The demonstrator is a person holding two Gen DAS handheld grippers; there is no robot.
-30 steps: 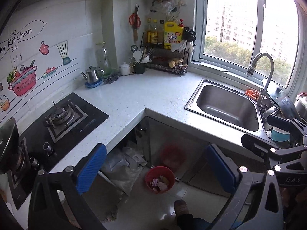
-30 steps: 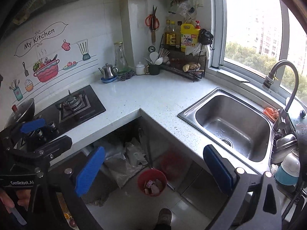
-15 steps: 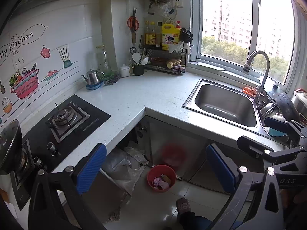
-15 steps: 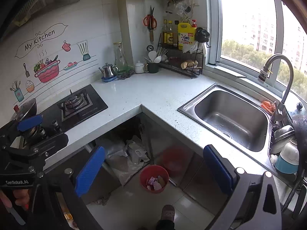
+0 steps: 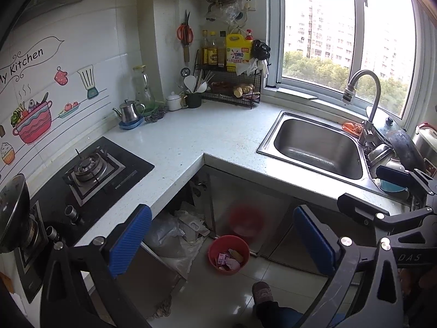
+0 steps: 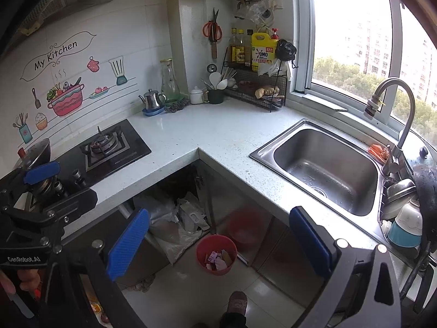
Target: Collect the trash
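Nearest the cameras, both grippers are held high above the kitchen floor with nothing between their blue pads: the left gripper [image 5: 222, 239] is spread wide, and the right gripper [image 6: 218, 243] is spread just as wide and is equally empty. Each tool is also seen from the other's camera, at the frame edge.

Below and between the fingers, a red waste bin [image 6: 216, 254] is set on the tiled floor, just in front of the open cabinet beneath the worktop [image 5: 191, 139]. It stands upright with its mouth pointing straight up, so its long axis is taken to be vertical; crumpled paper and wrapper scraps [image 5: 229, 259] are seen lying inside, in no single direction. A slippered foot [image 5: 262, 293] is planted near it. Loose plastic bags [image 6: 174, 218] are heaped in the cabinet just beside the bin.

No trash is yet gripped, so the step in hand is judged to be the survey and approach. A descent toward the bin or the bags is called for next, with the fingers set across a rim or a fold before closing.

Farther off, the worktop appears bare of obvious litter, and the steel sink [image 6: 325, 164] is seen empty.
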